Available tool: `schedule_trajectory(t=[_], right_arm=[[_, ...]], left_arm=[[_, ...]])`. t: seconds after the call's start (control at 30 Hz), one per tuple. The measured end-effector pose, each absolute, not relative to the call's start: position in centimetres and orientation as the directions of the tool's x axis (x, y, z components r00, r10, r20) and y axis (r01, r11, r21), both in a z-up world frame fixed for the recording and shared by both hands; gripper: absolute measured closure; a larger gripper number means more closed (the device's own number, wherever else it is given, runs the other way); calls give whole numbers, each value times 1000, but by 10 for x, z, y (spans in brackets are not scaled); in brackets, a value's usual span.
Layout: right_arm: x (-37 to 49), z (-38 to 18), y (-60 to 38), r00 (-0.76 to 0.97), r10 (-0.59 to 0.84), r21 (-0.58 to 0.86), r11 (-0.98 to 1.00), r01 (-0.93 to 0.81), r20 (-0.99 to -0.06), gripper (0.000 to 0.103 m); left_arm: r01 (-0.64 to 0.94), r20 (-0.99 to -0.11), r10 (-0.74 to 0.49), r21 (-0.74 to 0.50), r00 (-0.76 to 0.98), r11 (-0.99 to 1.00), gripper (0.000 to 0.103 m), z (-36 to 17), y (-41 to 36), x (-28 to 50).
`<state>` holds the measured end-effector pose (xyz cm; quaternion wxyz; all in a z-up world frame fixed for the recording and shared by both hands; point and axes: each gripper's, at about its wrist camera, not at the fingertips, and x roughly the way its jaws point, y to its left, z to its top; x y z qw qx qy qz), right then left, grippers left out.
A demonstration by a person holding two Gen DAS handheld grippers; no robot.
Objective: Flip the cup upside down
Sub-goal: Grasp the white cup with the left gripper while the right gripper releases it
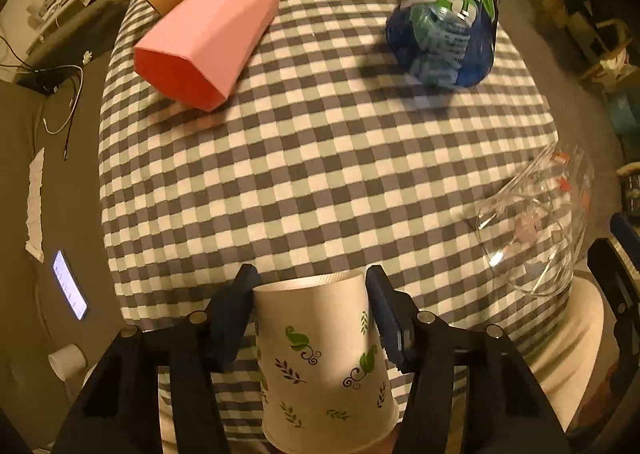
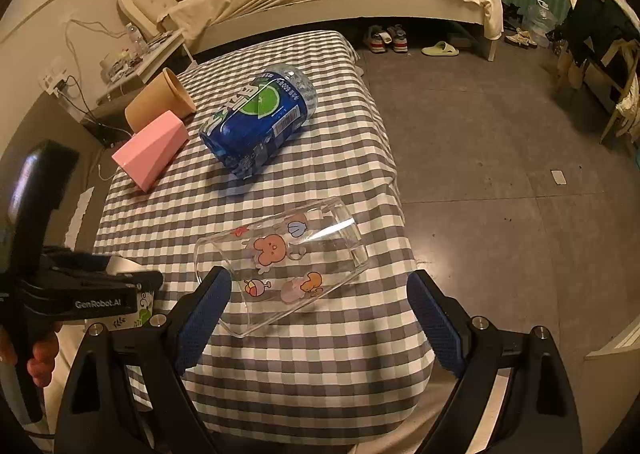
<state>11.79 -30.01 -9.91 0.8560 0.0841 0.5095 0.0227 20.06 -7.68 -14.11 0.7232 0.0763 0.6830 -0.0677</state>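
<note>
The white paper cup [image 1: 324, 358] printed with green leaves sits clamped between the jaws of the left gripper [image 1: 310, 308], at the near edge of the surface [image 1: 320, 174], which wears a grey, green and white checked cloth. In the left wrist view the cup's narrower closed end points away from the camera and its wider end comes toward the lens; the two dark fingers [image 1: 236, 314] press on opposite sides of its wall. In the right wrist view only a sliver of the cup [image 2: 142, 308] shows behind the left gripper.

The right gripper [image 2: 320, 308] hangs over the near right corner of the surface with its jaws wide apart, holding nothing. Just beyond its fingertips a clear plastic cup [image 2: 288, 262] with cartoon animal stickers lies on its side near the right edge.

Further back, toward the middle, a blue bottle [image 2: 256, 118] with a green label lies on its side. Along the left edge a pink cup [image 2: 154, 148] lies tipped over, touching or nearly touching a brown paper cup [image 2: 160, 98], also on its side, at the far left corner.
</note>
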Motion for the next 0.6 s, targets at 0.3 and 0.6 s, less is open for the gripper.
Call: schedule_trajectory(t=[0.3, 0.6], right_arm=[[112, -91, -306, 500, 113, 168, 983, 67, -859, 13], [104, -90, -303, 499, 103, 157, 985, 68, -861, 13]], left_arm=[[191, -978, -8, 32, 206, 981, 46, -100, -66, 214], [76, -781, -23, 31, 624, 997, 46, -55, -70, 224]])
